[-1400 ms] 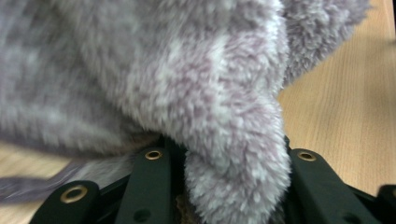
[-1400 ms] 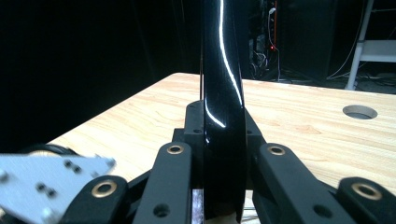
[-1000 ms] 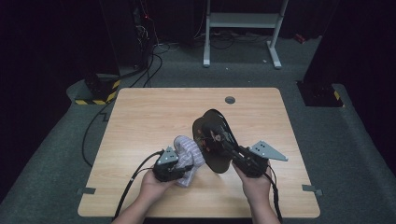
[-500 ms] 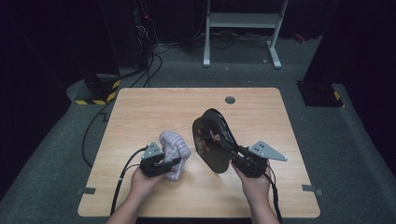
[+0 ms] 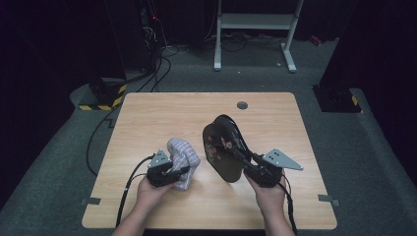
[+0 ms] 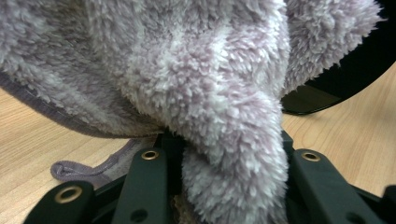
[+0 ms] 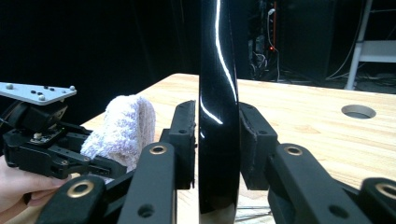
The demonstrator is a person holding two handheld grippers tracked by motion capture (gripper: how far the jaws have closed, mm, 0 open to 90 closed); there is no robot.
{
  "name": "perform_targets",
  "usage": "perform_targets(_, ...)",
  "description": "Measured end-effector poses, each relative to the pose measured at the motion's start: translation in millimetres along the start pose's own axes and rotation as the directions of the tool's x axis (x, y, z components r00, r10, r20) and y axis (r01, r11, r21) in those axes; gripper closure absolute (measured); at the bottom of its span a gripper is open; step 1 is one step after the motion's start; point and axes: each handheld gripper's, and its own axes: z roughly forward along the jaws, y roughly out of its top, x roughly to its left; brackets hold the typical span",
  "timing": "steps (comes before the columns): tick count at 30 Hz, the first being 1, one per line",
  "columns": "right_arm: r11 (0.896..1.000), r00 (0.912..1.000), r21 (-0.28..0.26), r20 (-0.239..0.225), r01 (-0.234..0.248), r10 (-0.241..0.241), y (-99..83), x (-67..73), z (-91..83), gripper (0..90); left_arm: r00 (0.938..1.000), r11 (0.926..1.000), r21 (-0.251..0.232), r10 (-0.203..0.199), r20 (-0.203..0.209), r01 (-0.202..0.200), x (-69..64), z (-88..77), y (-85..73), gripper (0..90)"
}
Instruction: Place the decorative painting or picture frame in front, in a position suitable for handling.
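Cloth and plate are in my two grippers, over the near half of the wooden table (image 5: 147, 118). From the high view, my left gripper (image 5: 183, 170) clamps a fluffy grey cloth (image 5: 183, 153), which bunches up over the jaws and rests on the tabletop. My right gripper (image 5: 239, 162) has a dark plate (image 5: 222, 150) between its jaws, tipped up on edge near the table's middle, just beside the cloth but apart from it. A round hole (image 5: 242, 104) sits in the table farther back.

In the left gripper view, the cloth (image 6: 196, 84) drapes thickly between and over my jaws, pinched there, its hemmed edge trailing onto the wood; the plate's dark rim (image 6: 327, 88) shows at upper right.

In the right gripper view, the plate (image 7: 217, 107) stands edge-on between my pads. The jaws have just been opening, yet both pads sit against the rim; the far hand's gripper (image 7: 100, 165) and the cloth (image 7: 123, 123) appear at left.
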Motion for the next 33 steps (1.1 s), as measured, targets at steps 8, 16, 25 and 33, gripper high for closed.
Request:
perform_targets(8,1.0,0.9998,0.011,0.012,0.017,-0.017,1.6,1.7,2.4,47.8,1.0,0.9999,-0.011,0.0,0.007,0.0,-0.1,-0.9,0.2,62.7)
perform_targets(16,0.996,0.999,0.08,0.021,0.037,-0.039,-1.0,3.8,-2.2,41.2,0.9999,0.9999,-0.016,0.004,0.01,-0.004,-0.4,-1.0,1.0,62.8)
perform_targets(25,0.992,0.9989,0.124,0.046,0.001,-0.007,-47.3,3.4,1.9,39.7,0.9998,0.9997,-0.023,0.012,0.014,-0.012,-2.3,-2.8,3.0,62.7)
perform_targets(33,0.991,0.9984,0.132,0.051,0.018,-0.025,-59.9,3.8,9.4,52.9,0.9994,0.9979,-0.061,0.021,0.028,-0.019,-6.4,-8.4,13.1,61.9)
